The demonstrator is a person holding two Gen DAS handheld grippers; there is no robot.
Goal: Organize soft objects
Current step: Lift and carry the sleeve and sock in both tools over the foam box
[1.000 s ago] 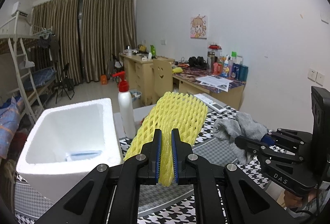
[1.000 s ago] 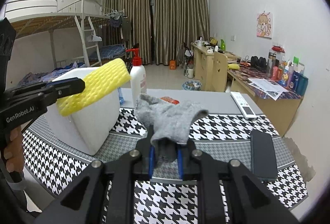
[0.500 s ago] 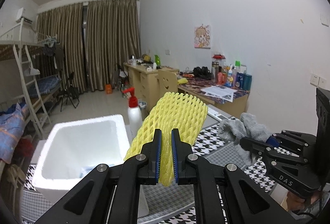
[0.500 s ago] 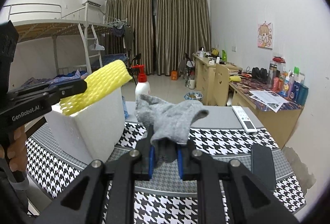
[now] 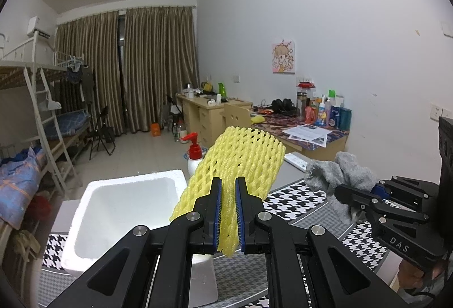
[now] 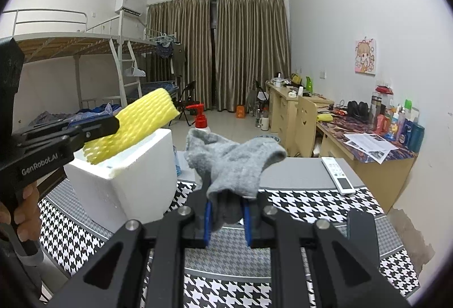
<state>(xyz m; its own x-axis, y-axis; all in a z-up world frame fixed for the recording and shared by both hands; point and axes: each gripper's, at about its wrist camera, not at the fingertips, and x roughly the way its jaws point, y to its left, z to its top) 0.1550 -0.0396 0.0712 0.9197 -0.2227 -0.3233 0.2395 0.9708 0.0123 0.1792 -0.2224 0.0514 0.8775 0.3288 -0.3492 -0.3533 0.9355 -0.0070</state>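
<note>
Both grippers lifted: left gripper [image 5: 228, 213] clamps yellow foam net sleeve [image 5: 240, 163], right gripper [image 6: 226, 218] clamps grey knit sock [image 6: 235, 163]; white foam box [image 5: 113, 194] at 9 o'clock awaits drop.

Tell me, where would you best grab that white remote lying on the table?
I'd pinch the remote control across its narrow width, near its middle, coming down from above. It lies flat on the table with open space on both long sides, so there is no edge to get under.
</note>
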